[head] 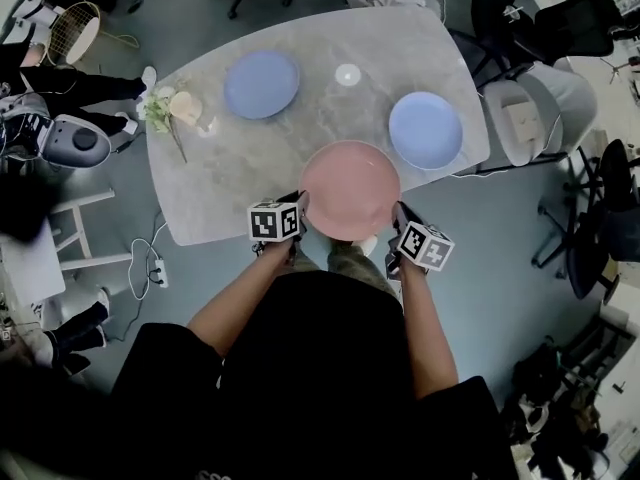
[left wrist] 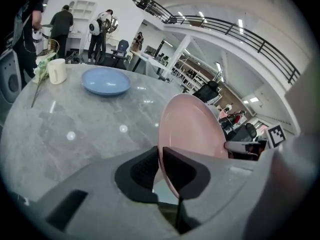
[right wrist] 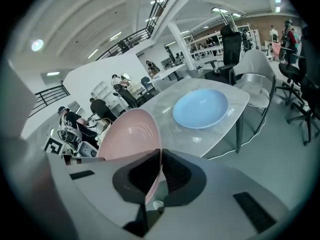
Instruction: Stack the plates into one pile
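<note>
The near pale pink round plate is plain. The far-left periwinkle-blue round plate is darker than the right sky-blue round plate. The stone table is grey and marbled. The left gripper and right gripper bear black-and-white square-marker cubes.

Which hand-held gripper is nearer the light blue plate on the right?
Right. The right hand-held gripper holds the pink plate at the rim nearest the light blue plate; the left hand-held gripper, the opposite rim.

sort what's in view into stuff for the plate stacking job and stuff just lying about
For the job: pink plate, gripped at its rim by left gripper and right gripper; left blue plate; right blue plate.
Lying about: cream mug, flower sprig, small white round item.
</note>
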A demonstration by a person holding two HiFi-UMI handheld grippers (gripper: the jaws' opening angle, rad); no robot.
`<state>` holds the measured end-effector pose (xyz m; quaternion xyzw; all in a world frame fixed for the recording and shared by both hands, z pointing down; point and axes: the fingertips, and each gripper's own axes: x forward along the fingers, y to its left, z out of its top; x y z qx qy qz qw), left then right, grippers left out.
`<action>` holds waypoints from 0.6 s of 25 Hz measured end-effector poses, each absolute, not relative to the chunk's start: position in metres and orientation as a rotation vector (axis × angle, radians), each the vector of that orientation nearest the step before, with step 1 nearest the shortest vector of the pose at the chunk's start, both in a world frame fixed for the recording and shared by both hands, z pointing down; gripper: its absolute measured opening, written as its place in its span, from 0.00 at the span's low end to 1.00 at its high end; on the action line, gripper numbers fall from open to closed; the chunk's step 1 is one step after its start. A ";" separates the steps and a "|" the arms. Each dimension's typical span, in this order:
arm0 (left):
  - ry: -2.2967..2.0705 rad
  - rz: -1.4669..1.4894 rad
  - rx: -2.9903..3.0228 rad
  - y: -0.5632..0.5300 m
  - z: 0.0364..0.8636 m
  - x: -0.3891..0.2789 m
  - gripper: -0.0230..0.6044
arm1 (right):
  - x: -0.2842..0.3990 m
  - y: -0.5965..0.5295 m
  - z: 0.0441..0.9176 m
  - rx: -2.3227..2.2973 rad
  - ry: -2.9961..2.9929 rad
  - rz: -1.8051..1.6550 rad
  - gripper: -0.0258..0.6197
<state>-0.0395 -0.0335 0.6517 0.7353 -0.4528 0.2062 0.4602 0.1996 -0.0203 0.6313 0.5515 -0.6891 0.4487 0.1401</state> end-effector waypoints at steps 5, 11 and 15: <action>-1.118 0.536 1.812 -0.051 0.656 0.021 0.09 | 0.260 -0.026 0.643 1.595 -2.011 1.332 0.08; -1.106 0.541 1.836 -0.057 0.657 0.092 0.09 | 0.330 -0.025 0.649 1.662 -1.956 1.344 0.08; -1.086 0.559 1.878 -0.065 0.647 0.128 0.10 | 0.366 -0.030 0.646 1.708 -1.952 1.358 0.08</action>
